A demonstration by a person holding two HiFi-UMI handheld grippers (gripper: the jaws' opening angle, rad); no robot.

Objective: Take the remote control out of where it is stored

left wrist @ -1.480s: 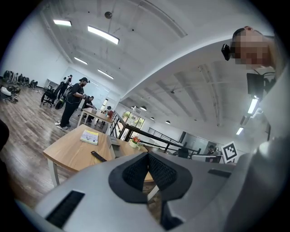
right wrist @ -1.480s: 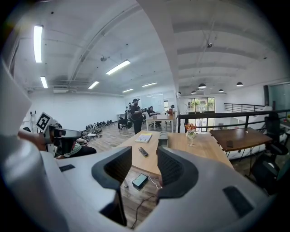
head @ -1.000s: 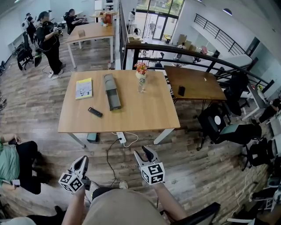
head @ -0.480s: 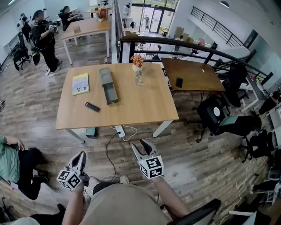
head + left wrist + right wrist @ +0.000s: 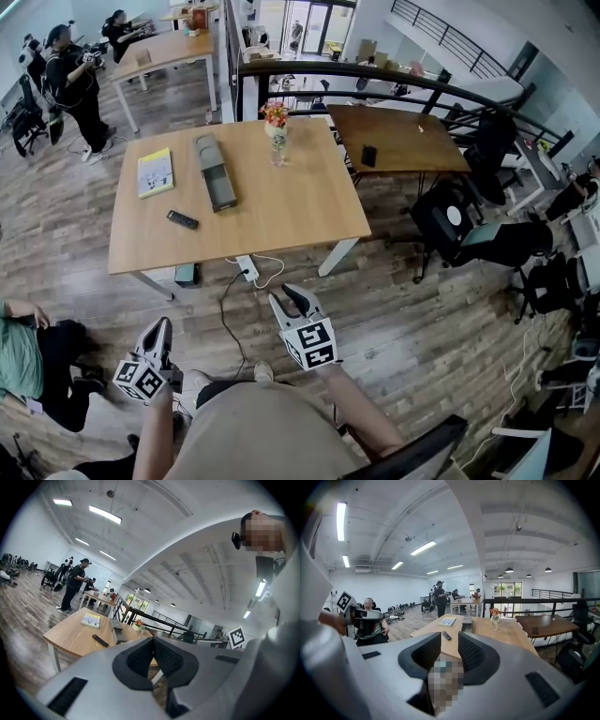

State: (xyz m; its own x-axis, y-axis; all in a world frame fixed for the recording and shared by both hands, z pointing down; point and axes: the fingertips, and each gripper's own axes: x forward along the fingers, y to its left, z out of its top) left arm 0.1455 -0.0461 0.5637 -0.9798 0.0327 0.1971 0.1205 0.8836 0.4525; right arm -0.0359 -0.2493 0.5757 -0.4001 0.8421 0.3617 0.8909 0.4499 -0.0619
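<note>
Remote control: a slim black bar lying flat on the bare wood of the bench, toward its near-left part, askew to the edges. It is out in the open, not inside anything.
Gray box: a long narrow case just to the right of and beyond the remote, apart from it. It is probably the storage place (a guess from its shape alone).
Stage: the remote already lies outside the box. That fits a removal that is done, and it equally fits a remote simply set out on the bench, so 1 moment cannot settle which.
Left hand-held gripper: held low and near the person, well short of the bench. Its 2 jaws are pressed together at the tips, with nothing between them.
Right hand-held gripper: also well apart from the bench and pointing toward it. Its jaws are spread, and the gap holds nothing.
Doing it well: any grasp here would call for closing the distance to the near edge, then pinching the remote across its narrow width, because it sits thin and flat against the wood. A low, level approach should keep the jaw tips from skidding it away.
Other things: a yellow book lies at the far left and a vase of flowers stands at the far middle, both clear of the remote.
</note>
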